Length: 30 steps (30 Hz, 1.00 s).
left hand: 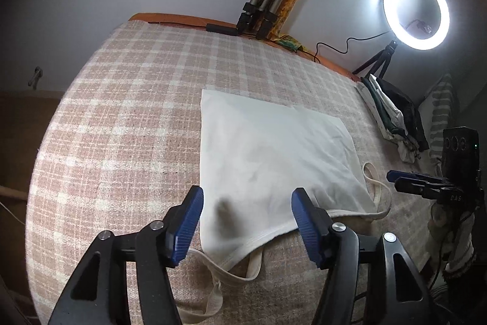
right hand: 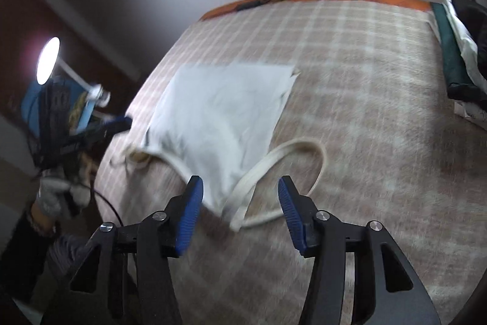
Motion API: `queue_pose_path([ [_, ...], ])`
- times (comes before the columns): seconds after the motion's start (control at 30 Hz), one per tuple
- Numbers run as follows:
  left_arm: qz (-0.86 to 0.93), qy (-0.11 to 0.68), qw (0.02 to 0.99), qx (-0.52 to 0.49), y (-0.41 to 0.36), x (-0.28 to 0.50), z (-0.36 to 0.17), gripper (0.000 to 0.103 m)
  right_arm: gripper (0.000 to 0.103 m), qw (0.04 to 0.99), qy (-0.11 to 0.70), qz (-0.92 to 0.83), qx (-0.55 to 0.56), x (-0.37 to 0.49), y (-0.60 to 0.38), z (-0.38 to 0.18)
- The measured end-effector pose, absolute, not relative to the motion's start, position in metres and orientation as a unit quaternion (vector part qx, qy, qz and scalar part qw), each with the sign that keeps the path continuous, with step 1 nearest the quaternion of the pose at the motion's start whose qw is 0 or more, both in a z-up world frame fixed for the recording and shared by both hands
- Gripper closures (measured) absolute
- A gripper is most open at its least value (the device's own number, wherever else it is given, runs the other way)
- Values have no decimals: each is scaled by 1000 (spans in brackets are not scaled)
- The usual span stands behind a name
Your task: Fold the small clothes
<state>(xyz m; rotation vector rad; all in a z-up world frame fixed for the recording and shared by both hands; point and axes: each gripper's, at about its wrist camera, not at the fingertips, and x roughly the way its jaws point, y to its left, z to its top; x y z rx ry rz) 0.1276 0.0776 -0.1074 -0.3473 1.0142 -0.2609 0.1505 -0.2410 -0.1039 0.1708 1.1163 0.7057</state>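
- A white tank top point(left hand: 274, 151) is shown spread flat on a checked blanket point(left hand: 121, 127), hem toward 12 o'clock, shoulder straps toward 6 o'clock.
- The left gripper point(left hand: 247, 221) is seen with its jaws apart over the strap end of the garment; cloth lies beneath the gap, but nothing is pinched by the blue pads point(left hand: 188, 227).
- The right gripper point(right hand: 240, 209) is likewise spread wide, the looped strap point(right hand: 292, 172) lying under and just beyond it at 1 o'clock, unheld.
- The step in hand is judged to be the moment after laying out: the garment looks flattened and released, and no fold is yet visible.
- The next move is judged to call for a fresh grip on the strap corners, then a carry toward the hem at 12 o'clock.
- A pile of other clothes point(left hand: 392, 118) is seen at 3 o'clock, well apart.
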Motion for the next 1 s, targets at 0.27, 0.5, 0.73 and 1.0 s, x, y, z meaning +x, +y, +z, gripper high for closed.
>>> queue_pose_path([
  [0.27, -121, 506, 811, -266, 92, 155, -138, 40, 51, 771, 539, 292, 170, 197, -241, -137],
  [0.5, -135, 509, 800, -289, 94, 165, -149, 40, 51, 758, 533, 301, 227, 207, -247, -150],
  [0.73, -141, 500, 793, -317, 97, 177, -153, 52, 54, 755, 518, 308, 259, 213, -252, -154],
  [1.0, -140, 501, 796, -311, 91, 186, -157, 86, 64, 750, 511, 309, 285, 223, -240, -160],
])
